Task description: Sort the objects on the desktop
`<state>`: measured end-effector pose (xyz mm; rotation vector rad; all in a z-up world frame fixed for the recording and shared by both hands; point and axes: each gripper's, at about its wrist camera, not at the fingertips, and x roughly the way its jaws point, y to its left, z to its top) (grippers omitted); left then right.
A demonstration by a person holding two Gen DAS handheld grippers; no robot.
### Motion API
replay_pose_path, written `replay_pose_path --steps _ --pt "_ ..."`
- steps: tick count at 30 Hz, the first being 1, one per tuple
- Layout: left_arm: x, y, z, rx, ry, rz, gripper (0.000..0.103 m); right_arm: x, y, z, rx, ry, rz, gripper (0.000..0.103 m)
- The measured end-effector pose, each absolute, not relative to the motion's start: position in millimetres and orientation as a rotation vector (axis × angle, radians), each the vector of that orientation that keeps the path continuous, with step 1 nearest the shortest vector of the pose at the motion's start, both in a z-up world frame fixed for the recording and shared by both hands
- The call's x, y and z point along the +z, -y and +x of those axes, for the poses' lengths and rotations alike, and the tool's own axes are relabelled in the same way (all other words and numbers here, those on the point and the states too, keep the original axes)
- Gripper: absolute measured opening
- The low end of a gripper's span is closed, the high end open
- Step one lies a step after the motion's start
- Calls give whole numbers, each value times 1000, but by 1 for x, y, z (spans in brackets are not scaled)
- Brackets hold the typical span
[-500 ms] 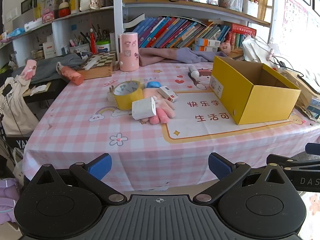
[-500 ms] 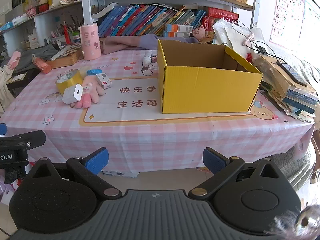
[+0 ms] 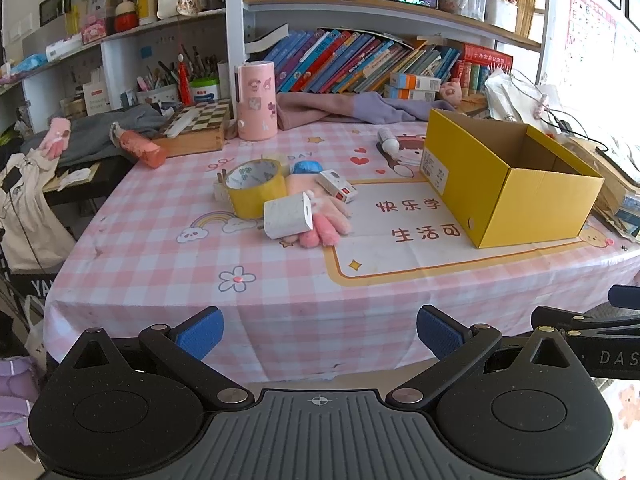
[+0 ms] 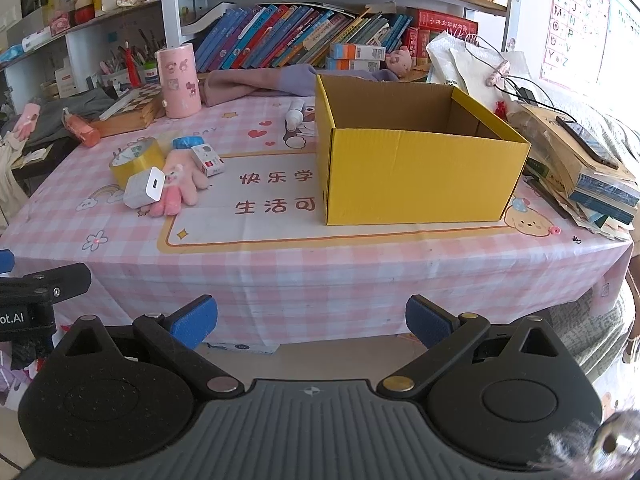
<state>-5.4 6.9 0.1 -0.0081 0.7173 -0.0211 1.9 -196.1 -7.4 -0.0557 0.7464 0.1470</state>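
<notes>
An open yellow cardboard box (image 3: 516, 204) (image 4: 416, 176) stands on the pink checked tablecloth (image 3: 160, 256), right of centre. Left of it lie a yellow tape roll (image 3: 256, 190) (image 4: 136, 160), a white charger (image 3: 287, 216) (image 4: 144, 192) on a pink glove (image 3: 324, 224) (image 4: 180, 190), a small white-and-red box (image 3: 337, 186) (image 4: 207, 160), a blue item (image 3: 307, 167) and a white tube (image 3: 387, 140) (image 4: 295, 114). My left gripper (image 3: 320, 332) and right gripper (image 4: 312, 320) are both open and empty, held in front of the table's near edge.
A pink cylinder (image 3: 256, 100), a chessboard box (image 3: 196, 128) and an orange bottle (image 3: 142, 148) stand at the back left. Purple cloth (image 3: 340, 108) lies by the bookshelf (image 3: 380, 64). Stacked books and papers (image 4: 580, 172) sit right of the box.
Both grippers have shifted very slightly; nothing on the table has moved.
</notes>
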Motion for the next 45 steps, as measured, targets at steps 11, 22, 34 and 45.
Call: replay_pose_path --steps 11,22,34,45 --pt "-1 -7 -4 -21 -719 -7 103 -8 190 9 149 -752 -58 101" --pt "-3 -13 1 -21 -722 -11 103 -9 179 12 152 -752 -68 101" --pt "-6 -35 7 -13 -729 -23 103 -10 166 18 163 -761 -83 101" --pt "-11 -50 7 -8 -743 -24 103 -13 146 20 184 -776 -98 101"
